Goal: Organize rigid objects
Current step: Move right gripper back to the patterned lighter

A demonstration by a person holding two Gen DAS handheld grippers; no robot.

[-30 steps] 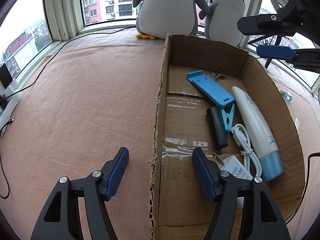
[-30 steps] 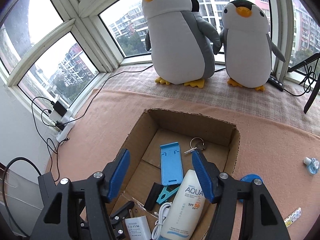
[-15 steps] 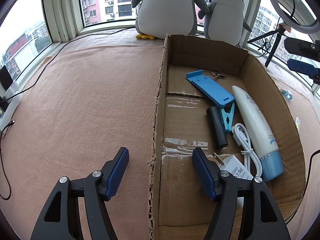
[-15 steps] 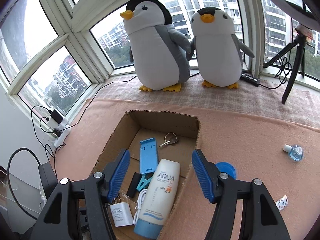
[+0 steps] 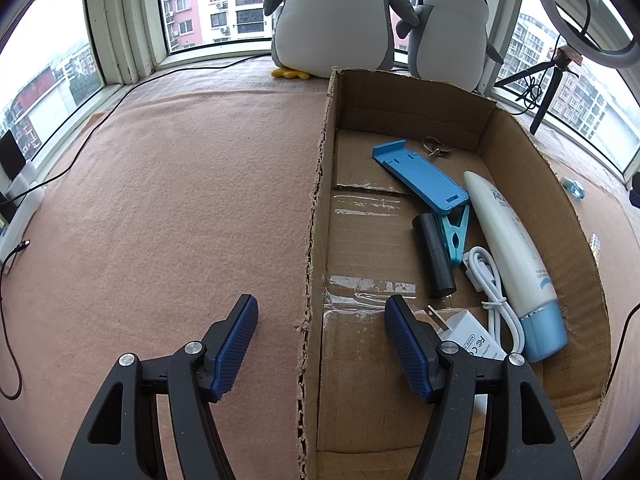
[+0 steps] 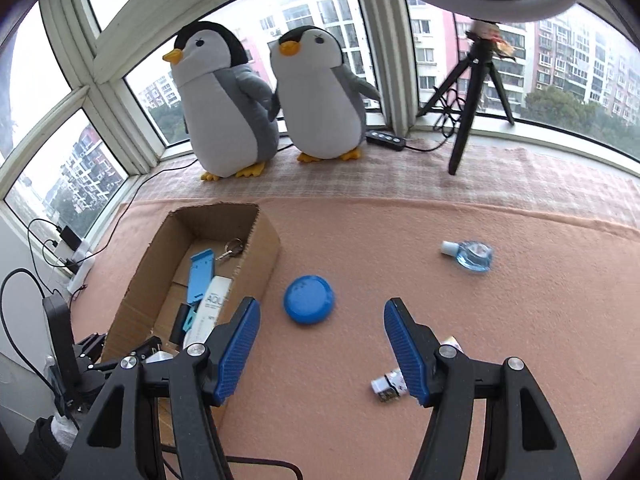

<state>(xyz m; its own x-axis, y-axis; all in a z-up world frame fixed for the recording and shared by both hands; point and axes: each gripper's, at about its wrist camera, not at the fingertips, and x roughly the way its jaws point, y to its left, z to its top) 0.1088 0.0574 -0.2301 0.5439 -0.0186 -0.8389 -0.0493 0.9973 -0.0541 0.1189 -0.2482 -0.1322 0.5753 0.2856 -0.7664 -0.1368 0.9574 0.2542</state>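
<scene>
- Right tongs [image 6: 322, 346] spread wide, empty, at bottom centre.
- Blue round lid [image 6: 309, 299] lies just above, centre.
- Cardboard box [image 6: 264, 246] at left.
- Small clear bottle [image 6: 472, 254] at right.

My right gripper [image 6: 322, 344] swings to the right, away from the cardboard box [image 6: 264, 248], which slides from under my jaws to the lower left of my right view; the blue round lid [image 6: 309, 299] on the pink blanket [image 6: 440, 300] now sits between my fingers, a little ahead. The small clear bottle [image 6: 472, 255] and a small white packet [image 6: 390, 386] near my right fingertip come into view. In the left view, my right gripper is gone from the upper right, uncovering the tripod [image 5: 548, 84]
</scene>
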